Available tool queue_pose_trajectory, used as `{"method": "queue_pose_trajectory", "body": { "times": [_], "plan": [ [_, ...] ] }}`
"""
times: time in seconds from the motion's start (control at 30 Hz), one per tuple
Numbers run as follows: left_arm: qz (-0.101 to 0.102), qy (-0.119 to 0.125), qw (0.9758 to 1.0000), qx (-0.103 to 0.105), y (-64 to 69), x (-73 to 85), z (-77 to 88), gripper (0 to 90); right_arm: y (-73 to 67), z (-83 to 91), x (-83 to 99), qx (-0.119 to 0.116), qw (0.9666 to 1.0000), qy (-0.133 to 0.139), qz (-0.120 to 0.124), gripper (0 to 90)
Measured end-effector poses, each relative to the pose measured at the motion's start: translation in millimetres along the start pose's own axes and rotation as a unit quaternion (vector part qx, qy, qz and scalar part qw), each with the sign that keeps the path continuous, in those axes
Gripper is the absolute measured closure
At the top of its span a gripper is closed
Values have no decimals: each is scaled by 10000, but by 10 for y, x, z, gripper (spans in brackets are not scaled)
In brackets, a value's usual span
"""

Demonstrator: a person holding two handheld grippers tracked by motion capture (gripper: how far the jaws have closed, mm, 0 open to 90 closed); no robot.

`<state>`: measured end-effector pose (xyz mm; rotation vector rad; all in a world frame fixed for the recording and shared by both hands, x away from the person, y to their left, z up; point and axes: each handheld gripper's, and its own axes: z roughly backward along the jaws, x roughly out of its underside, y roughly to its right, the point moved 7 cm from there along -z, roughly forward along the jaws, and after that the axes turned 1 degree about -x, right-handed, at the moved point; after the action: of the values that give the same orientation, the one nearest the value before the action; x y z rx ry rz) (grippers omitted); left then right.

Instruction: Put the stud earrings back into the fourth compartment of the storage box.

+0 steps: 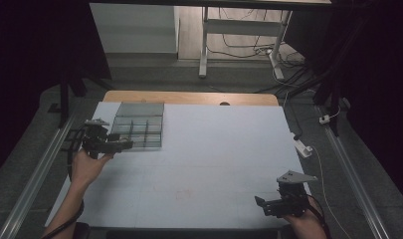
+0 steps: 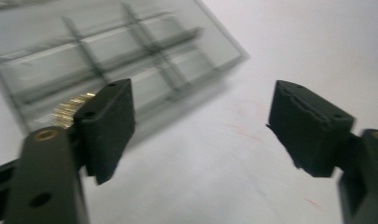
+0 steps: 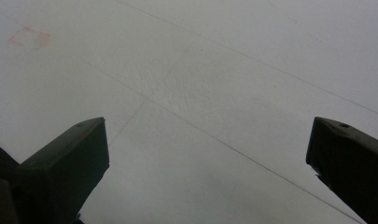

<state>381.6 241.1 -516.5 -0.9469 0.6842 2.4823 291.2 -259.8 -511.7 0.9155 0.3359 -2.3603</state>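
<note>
Clear plastic compartment tray [image 1: 138,130] at ten o'clock—I fear my gaping left gripper [image 1: 127,145] may shove it; right gripper [image 1: 261,204] gapes idle.

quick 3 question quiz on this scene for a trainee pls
1. True or false: the left tongs are shut on the clear plastic divided tray.
2. Where on the white table sheet does the tray sit? A far left B far right C near centre
3. What do the right tongs hold?

Key: 1 false, they are open beside the tray's near edge. 2 A. 3 nothing, they are open over bare sheet.
</note>
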Motion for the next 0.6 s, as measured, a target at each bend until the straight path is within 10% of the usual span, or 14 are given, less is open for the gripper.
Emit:
{"method": "queue_pose_trajectory", "body": {
  "times": [0.6],
  "plan": [
    [-525, 147, 9984, 136, 646, 623, 417, 0, 1, -12, -12, -25, 10000, 14, -9, 0]
  ]
}}
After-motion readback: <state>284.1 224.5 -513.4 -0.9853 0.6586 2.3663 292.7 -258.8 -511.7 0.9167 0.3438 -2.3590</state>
